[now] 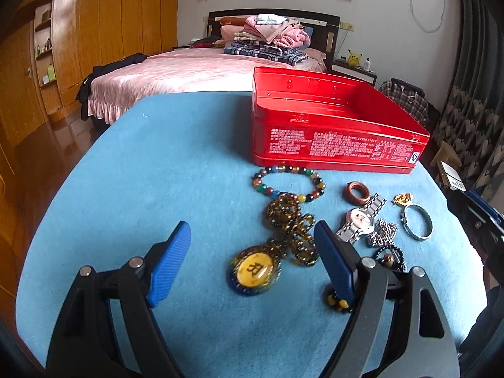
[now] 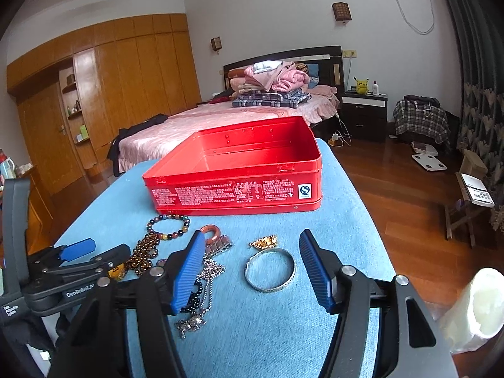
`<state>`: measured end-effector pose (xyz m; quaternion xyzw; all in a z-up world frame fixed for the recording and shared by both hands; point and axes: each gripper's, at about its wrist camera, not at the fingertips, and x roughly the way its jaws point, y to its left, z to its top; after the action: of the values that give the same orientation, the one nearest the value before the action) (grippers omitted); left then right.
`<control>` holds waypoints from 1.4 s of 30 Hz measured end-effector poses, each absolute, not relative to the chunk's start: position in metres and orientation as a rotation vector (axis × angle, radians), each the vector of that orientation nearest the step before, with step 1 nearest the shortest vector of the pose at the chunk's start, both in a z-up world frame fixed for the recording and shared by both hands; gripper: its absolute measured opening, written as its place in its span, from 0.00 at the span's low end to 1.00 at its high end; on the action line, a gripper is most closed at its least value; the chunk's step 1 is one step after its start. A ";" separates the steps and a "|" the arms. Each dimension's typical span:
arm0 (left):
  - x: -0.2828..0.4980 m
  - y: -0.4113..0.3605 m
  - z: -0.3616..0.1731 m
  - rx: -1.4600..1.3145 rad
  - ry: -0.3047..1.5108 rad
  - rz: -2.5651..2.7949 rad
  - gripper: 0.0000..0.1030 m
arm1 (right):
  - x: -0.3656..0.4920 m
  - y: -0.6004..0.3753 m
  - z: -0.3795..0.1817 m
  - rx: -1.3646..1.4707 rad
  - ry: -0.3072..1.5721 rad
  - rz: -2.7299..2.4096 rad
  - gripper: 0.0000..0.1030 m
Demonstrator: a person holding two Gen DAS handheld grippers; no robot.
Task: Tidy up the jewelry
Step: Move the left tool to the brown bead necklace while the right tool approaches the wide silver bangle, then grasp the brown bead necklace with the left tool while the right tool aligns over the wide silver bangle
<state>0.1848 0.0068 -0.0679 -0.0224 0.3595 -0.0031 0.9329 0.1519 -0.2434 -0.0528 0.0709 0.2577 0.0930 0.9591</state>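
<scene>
An open, empty red tin box (image 1: 330, 145) (image 2: 233, 189) stands at the far side of the blue table. Jewelry lies in front of it: a coloured bead bracelet (image 1: 288, 184) (image 2: 168, 225), an amber bead necklace with a yellow pendant (image 1: 254, 270), a brown ring (image 1: 357, 192), a steel watch (image 1: 359, 220), a silver bangle (image 1: 416, 222) (image 2: 270, 271), a gold charm (image 2: 264, 241) and a silver chain (image 2: 208, 272). My left gripper (image 1: 252, 236) is open above the pendant necklace. My right gripper (image 2: 250, 247) is open above the bangle.
The blue cloth table (image 1: 157, 163) drops off to wooden floor (image 2: 393, 189) on the right and left. A bed (image 1: 176, 72) with folded clothes stands behind. The left gripper also shows in the right wrist view (image 2: 78, 258). A white bag (image 2: 475, 308) sits at the lower right.
</scene>
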 end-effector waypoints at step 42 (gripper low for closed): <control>0.211 -0.004 -0.087 -0.058 0.856 -0.071 0.23 | 0.193 -0.237 -0.091 0.095 0.804 0.106 0.60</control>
<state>0.2114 -0.0045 -0.0873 -0.0282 0.4148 -0.0346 0.9088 0.1933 -0.2370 -0.0909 0.0463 0.3909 0.0516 0.9178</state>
